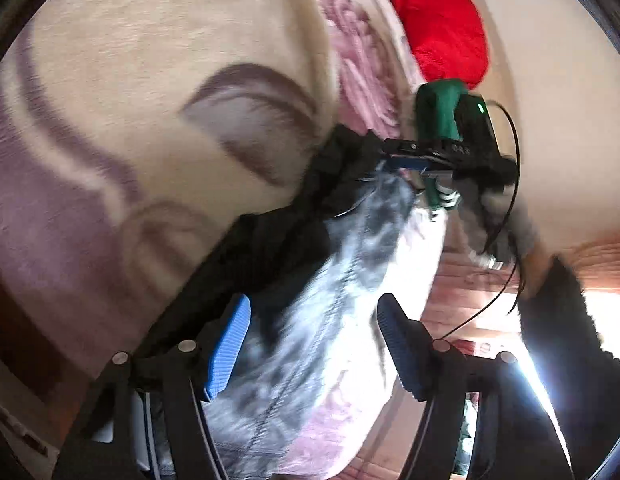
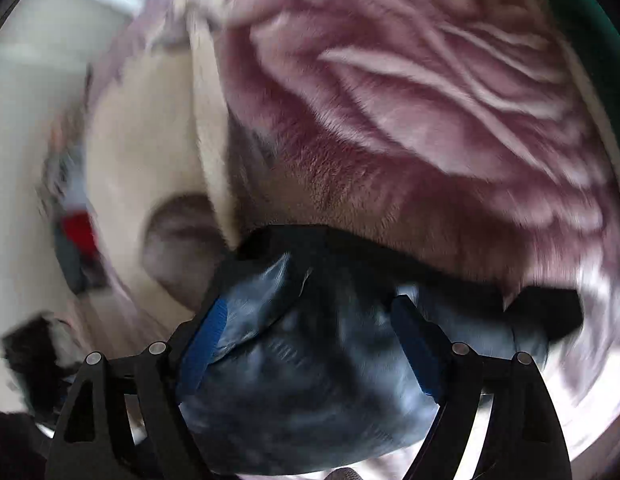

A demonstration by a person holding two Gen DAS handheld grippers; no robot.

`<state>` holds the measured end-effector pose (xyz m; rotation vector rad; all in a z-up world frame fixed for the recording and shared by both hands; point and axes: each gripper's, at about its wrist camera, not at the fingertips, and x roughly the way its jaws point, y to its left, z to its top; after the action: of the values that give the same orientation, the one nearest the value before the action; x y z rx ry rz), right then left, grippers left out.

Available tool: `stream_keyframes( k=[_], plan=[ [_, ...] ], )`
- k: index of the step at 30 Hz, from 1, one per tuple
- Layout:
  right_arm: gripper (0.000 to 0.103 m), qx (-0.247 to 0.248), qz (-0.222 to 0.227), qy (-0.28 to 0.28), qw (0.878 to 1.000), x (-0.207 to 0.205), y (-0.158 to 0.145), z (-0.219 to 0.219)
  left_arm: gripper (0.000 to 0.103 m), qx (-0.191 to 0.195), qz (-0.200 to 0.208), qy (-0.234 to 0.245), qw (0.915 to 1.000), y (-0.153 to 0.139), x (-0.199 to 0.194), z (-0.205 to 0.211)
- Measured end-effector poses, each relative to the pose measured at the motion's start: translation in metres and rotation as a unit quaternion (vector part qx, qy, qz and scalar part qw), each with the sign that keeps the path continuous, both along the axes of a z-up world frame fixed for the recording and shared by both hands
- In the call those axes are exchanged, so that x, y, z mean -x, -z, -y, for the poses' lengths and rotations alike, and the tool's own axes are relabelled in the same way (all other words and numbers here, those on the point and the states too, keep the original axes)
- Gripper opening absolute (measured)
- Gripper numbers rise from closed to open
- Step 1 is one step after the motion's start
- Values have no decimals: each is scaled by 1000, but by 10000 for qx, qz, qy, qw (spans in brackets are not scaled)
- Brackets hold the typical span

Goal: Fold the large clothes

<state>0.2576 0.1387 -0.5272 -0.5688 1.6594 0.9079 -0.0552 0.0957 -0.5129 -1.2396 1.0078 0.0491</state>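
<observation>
Left wrist view: the left gripper (image 1: pixel 314 344) has its blue-padded fingers (image 1: pixel 230 348) spread, and the grey-and-black garment (image 1: pixel 310 320) runs between them from the lower centre up to the middle right; whether the pads press it I cannot tell. The garment lies on a cream and pink floral blanket (image 1: pixel 130 100). The right gripper (image 1: pixel 426 160) sits at its far end, below a red cloth (image 1: pixel 438 24).

Right wrist view, blurred: the right gripper (image 2: pixel 310 344) stands open, with the garment (image 2: pixel 310 380) bunched between its fingers (image 2: pixel 206 340) at lower centre, on the blanket (image 2: pixel 410 100).
</observation>
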Motion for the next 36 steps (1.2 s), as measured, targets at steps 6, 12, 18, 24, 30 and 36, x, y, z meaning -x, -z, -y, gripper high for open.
stream_keyframes(
  k=[6, 12, 18, 24, 30, 36],
  plan=[
    [86, 892, -16, -528, 9946, 1, 46, -24, 64, -64, -404, 19, 9992, 24, -1, 19],
    [86, 715, 290, -952, 9925, 7, 21, -19, 64, -666, -669, 573, 9939, 21, -1, 40],
    [89, 1082, 102, -1314, 9853, -1, 48, -25, 63, -743, -655, 851, 9914, 41, -5, 44],
    [40, 787, -353, -957, 9917, -11, 52, -55, 10, -1176, -693, 876, 9868, 42, 8, 40],
    [8, 820, 263, -100, 9962, 3, 38, -36, 6, -1248, -639, 912, 9859, 38, 10, 38],
    [7, 522, 604, 627, 9948, 2, 19, -17, 6, -1059, -678, 890, 9881, 52, 6, 28]
  ],
)
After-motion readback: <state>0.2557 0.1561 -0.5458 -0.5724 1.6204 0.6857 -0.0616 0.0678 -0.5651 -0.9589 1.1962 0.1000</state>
